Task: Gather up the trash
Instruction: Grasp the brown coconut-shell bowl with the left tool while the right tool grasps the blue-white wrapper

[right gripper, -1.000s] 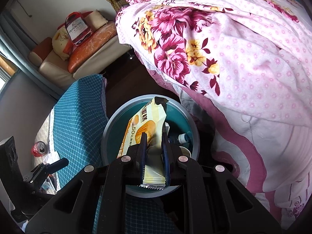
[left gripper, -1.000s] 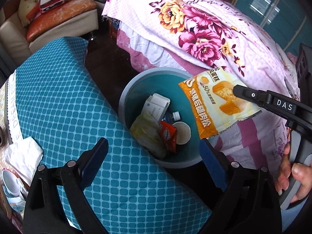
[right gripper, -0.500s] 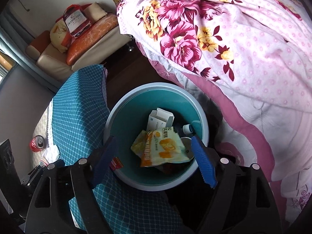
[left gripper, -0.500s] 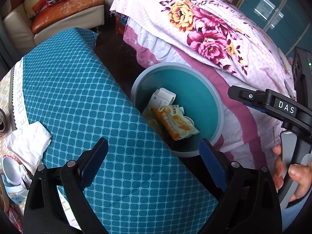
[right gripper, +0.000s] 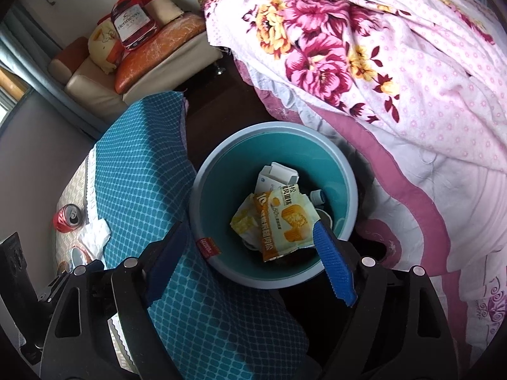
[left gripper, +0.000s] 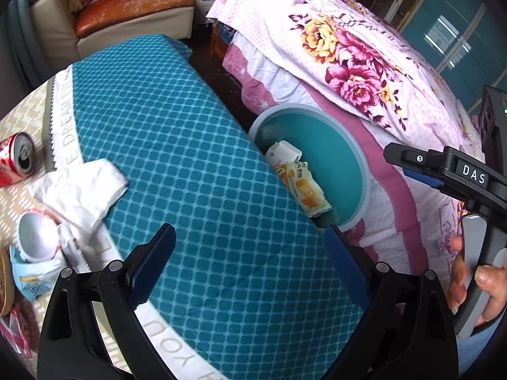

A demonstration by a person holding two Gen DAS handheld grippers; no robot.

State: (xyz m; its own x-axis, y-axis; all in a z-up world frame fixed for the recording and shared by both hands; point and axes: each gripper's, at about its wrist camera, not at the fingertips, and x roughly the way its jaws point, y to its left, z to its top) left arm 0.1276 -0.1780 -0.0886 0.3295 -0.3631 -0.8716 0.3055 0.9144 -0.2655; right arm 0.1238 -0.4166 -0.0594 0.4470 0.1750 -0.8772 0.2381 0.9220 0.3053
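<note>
- The right tongs [right gripper: 250,247] hang spread over the bin [right gripper: 350,186], nothing between the pads; their jaws have just been opening.
- The yellow snack wrapper [right gripper: 285,218] now lies inside the bin on top of a white carton [right gripper: 275,174] and other scraps, so this drop looks finished.
- The left tongs [left gripper: 250,253] are spread too and hold nothing, poised above the blue checked cloth [left gripper: 177,145] on the bench.
- More trash waits on the bench: a red can [left gripper: 16,161], a crumpled white tissue [left gripper: 79,186] and a foil-lined cup [left gripper: 36,237] at the left edge.
- Step in hand, as I judge it: clear the bin and go for the next piece.
- To do it well, lift the right tongs away without brushing the bin rim, so nothing tips out.
- Keep the left tongs wide on the way to the tissue, come down over its thickest fold, then press together so the thin paper does not slip free.
- The can would want a grip across its body, since it may roll.
- Against 1 second ago: the right tongs were then clamped on the wrapper above the bin; now they are apart and the wrapper rests among the scraps.
- The left view has swung toward the bench, bringing the can and tissue into sight, and the bin sits further to the right.
</note>
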